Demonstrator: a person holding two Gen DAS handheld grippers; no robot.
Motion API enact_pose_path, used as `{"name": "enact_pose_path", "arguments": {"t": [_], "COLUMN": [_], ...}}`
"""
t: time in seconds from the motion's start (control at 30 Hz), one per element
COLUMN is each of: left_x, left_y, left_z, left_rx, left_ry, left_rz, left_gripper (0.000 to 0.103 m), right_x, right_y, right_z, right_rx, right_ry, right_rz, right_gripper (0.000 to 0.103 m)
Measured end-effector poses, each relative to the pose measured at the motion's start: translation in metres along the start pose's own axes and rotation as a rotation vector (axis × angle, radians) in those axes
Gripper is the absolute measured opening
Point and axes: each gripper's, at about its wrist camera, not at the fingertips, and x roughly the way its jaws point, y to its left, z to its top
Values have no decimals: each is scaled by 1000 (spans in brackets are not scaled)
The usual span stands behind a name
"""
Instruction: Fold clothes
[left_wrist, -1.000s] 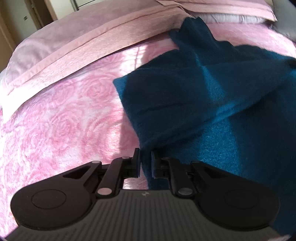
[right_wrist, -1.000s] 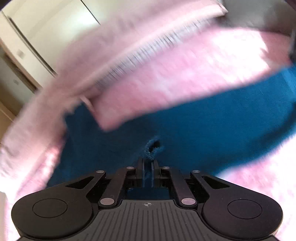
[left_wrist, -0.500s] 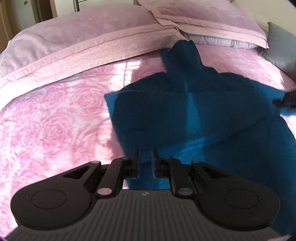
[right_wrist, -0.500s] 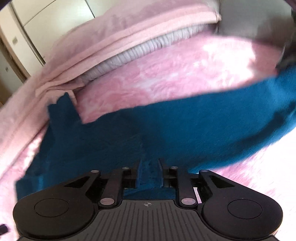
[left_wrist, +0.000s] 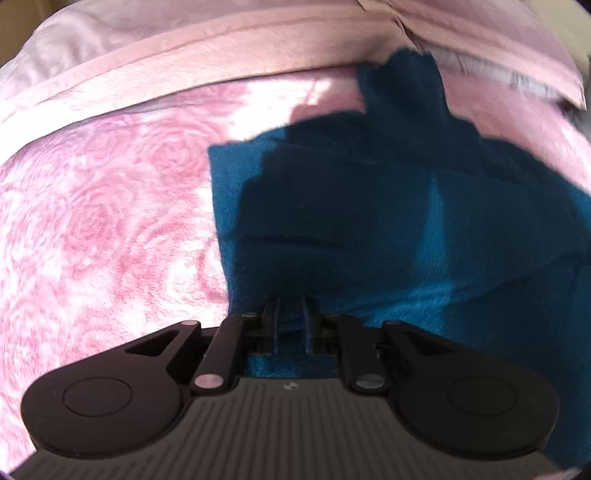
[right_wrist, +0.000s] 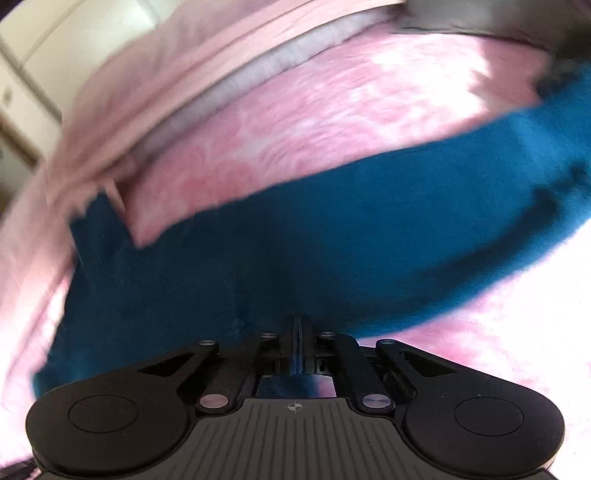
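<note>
- The teal fleece garment lies spread on the pink rose-patterned bedspread.
- Left gripper pinches the garment's near edge, jaws nearly together.
- Right gripper, jaws pressed together, nips fleece.
- Only the right wrist view shows cream cupboard doors far left.

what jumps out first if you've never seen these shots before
The dark teal garment grabs the eye, spread wide over the pink rose-patterned bedspread, one narrow part reaching up to the pink pillows. Next come the black grippers at the bottom: the left gripper and right gripper both pinch the teal cloth's near edge.
</note>
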Motion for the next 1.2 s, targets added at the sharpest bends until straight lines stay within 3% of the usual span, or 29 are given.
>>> {"name": "enact_pose_path", "arguments": {"t": [0.03,0.1,0.13,0.23,0.43,0.53,0.6,0.77,0.8,0.83,0.93,1.07,1.2], "left_x": [-1,1,2,3,2,3,4,5,5,4,0,-7,-19], "left_y": [-1,-7,-11,-25,-46,-47,-44,-37,-36,-34,-27,-16,0], "left_z": [1,1,2,4,11,15,18,20,20,20,17,10,-1], "left_rx": [-25,-67,-70,-73,-118,-158,-191,-251,-259,-266,-289,-323,-371], "left_ry": [4,25,30,35,25,23,22,28,29,28,25,24,24], "left_rz": [-8,-17,-15,-20,-59,-70,-73,-74,-74,-75,-80,-86,-99], "left_gripper": [15,15,15,15,15,15,15,15,15,15,15,15,15], "right_x": [-10,-31,-42,-76,-121,-116,-108,-90,-90,-95,-111,-131,-143], "right_y": [-11,-40,-58,-108,-196,-222,-233,-257,-260,-263,-234,-145,-27], "right_z": [2,6,8,21,52,55,55,55,55,56,70,92,86], "right_rx": [17,55,80,162,397,496,539,628,640,648,524,161,-174], "right_ry": [-6,-20,-45,-131,-319,-352,-345,-298,-293,-292,-322,-349,-385], "right_rz": [-7,-55,-78,-117,-99,-56,-24,4,-4,-4,-62,-140,-60], "right_gripper": [11,60,61,60,60,59,44,41,15,7,5,5,5]}}
